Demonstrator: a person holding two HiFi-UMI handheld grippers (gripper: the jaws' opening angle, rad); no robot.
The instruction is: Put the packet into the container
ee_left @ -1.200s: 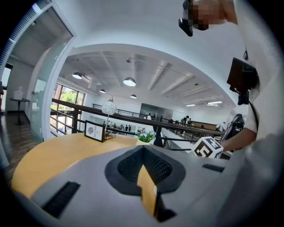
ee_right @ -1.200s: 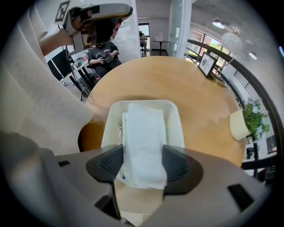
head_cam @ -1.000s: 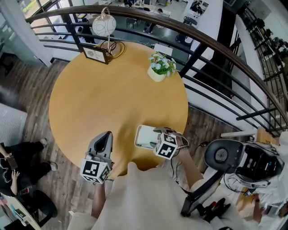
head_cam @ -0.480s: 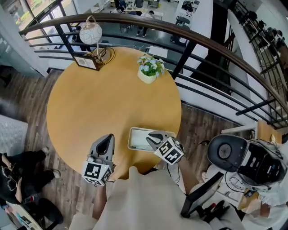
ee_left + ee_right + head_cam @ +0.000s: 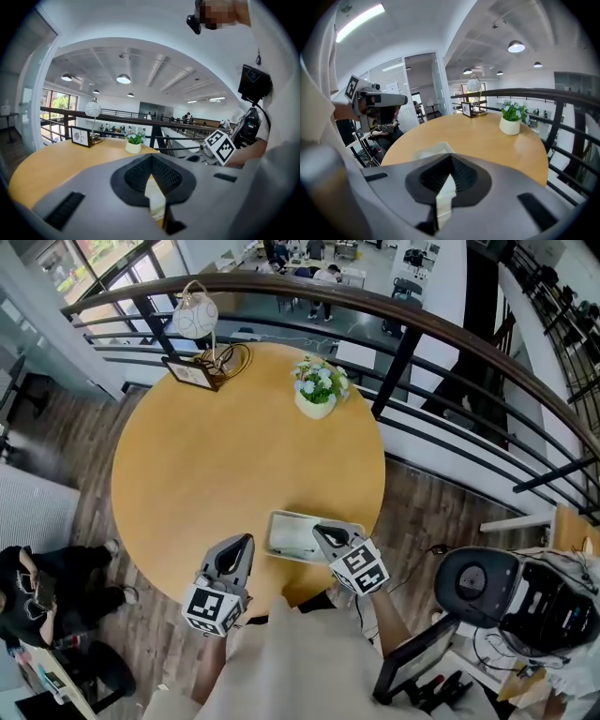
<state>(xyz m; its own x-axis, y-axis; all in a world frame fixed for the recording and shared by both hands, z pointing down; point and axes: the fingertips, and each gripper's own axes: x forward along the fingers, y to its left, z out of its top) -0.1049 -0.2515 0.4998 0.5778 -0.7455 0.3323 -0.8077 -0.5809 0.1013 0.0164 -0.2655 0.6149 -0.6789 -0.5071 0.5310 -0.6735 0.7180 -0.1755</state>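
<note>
Little has moved: your right gripper (image 5: 322, 533) and left gripper (image 5: 240, 547) keep their fingers closed and empty. The pale packet (image 5: 296, 541) apparently lies inside the white rectangular container (image 5: 279, 519). A clumsy withdrawal could knock it off the round wooden surface (image 5: 234, 446).

Bright even daylight + ceiling lamps (image 5: 123, 78), soft shadows; fisheye warp & dark vignette at edges, foreground blurry.
</note>
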